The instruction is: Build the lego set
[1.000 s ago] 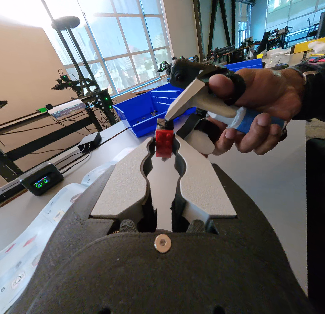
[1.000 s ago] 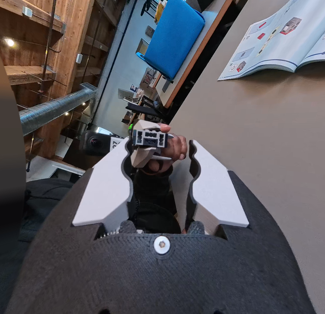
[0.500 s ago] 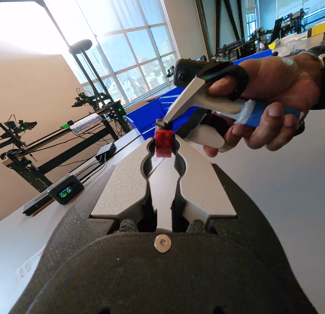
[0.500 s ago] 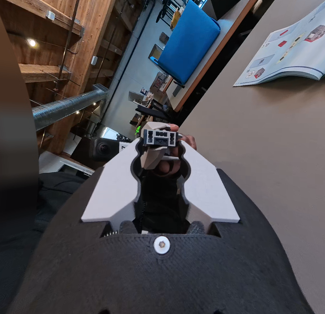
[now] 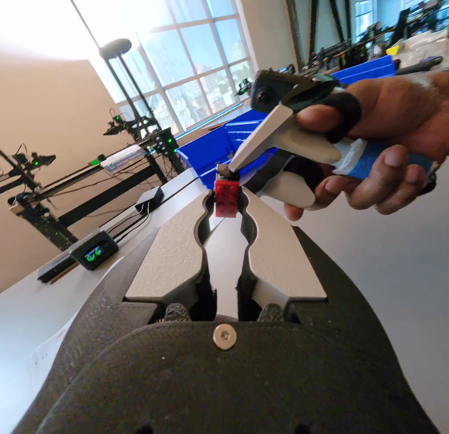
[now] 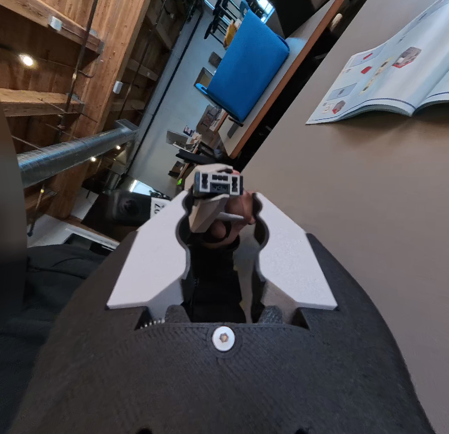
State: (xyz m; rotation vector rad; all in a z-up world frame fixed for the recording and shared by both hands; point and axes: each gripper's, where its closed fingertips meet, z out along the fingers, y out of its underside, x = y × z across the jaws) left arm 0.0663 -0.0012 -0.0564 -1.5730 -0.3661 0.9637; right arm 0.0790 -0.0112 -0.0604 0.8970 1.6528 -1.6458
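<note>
My left gripper (image 5: pixel 227 196) is shut on a red brick (image 5: pixel 227 200) and holds it up off the grey table (image 5: pixel 364 252). A small grey and black piece (image 5: pixel 222 173) sits on the brick's far end. My right gripper (image 5: pixel 232 169), held by a hand (image 5: pixel 393 130), has its fingertips at that piece. In the right wrist view the piece (image 6: pixel 218 184) shows end-on just past my right gripper (image 6: pixel 221 196). The jaws stand partly open, with a thin gap on each side of it. The left gripper's fingers (image 6: pixel 206 213) show behind it.
An open instruction booklet (image 6: pixel 379 82) lies on the table (image 6: pixel 340 203). A blue bin (image 5: pixel 206 152) stands at the table's far edge. A black device with a green display (image 5: pixel 94 252) and a cabled box (image 5: pixel 149 198) sit at the left. The tips of both grippers are at nearly the same place.
My right jaws went from wide open to close around the grey piece, then widened slightly. My left gripper kept its hold on the red brick while both tilted.
</note>
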